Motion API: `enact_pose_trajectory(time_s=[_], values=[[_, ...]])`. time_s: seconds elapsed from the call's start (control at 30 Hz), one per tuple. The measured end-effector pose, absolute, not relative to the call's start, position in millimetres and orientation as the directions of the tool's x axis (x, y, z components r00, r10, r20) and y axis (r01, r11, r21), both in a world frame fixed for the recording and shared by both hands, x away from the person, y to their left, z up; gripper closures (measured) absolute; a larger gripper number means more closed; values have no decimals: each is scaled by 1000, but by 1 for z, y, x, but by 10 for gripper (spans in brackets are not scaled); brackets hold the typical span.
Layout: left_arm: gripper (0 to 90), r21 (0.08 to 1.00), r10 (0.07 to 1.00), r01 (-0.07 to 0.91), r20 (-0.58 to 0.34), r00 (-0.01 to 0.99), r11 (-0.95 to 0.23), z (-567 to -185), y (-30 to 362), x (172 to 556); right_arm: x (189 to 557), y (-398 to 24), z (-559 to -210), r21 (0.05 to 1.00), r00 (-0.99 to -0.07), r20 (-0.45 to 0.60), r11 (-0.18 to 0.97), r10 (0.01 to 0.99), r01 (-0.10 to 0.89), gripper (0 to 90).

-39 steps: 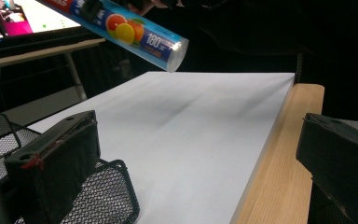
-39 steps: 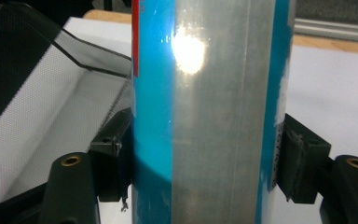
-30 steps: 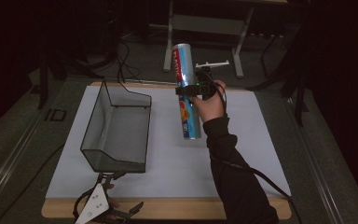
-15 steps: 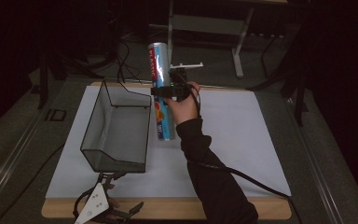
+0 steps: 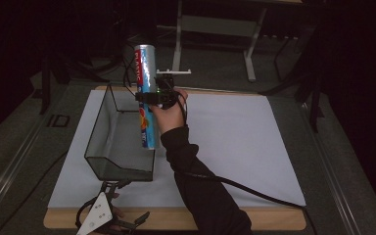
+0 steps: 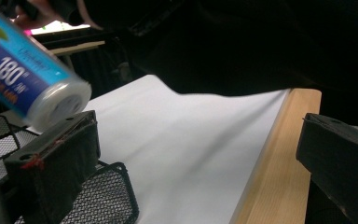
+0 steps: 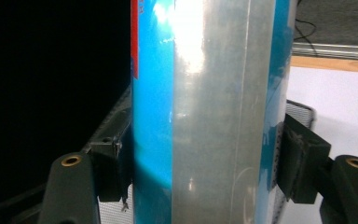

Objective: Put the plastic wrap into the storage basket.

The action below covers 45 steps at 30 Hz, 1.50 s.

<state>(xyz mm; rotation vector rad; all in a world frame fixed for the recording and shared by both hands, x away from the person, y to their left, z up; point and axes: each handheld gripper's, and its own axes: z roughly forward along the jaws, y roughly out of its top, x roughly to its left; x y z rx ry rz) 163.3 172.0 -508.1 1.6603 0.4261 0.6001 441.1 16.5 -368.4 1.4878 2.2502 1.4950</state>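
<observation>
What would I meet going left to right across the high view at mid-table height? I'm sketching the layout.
Mesh basket → blue tube, held upright at the basket's right wall → right gripper and hand → bare white mat.

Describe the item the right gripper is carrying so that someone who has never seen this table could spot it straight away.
Start at the white sheet covering the wooden table, then find the black mesh basket at its left. Just by the basket's right wall, the right gripper clamps an upright blue-and-silver roll of wrap in mid-air. It is the one shiny, colourful cylinder here.
</observation>
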Motion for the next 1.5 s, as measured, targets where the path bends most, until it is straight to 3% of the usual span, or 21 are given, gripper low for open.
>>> enact_pose_trajectory(time_s=[0.9,1.5], values=[[1,981,581,-69,165,797,-184,-508,171,162,426,40,-454,628,-454,486,63,747,775,318],[1,981,580,-65,161,799,-183,-508,172,163,437,41,-474,542,-383,500,65,777,838,309]])
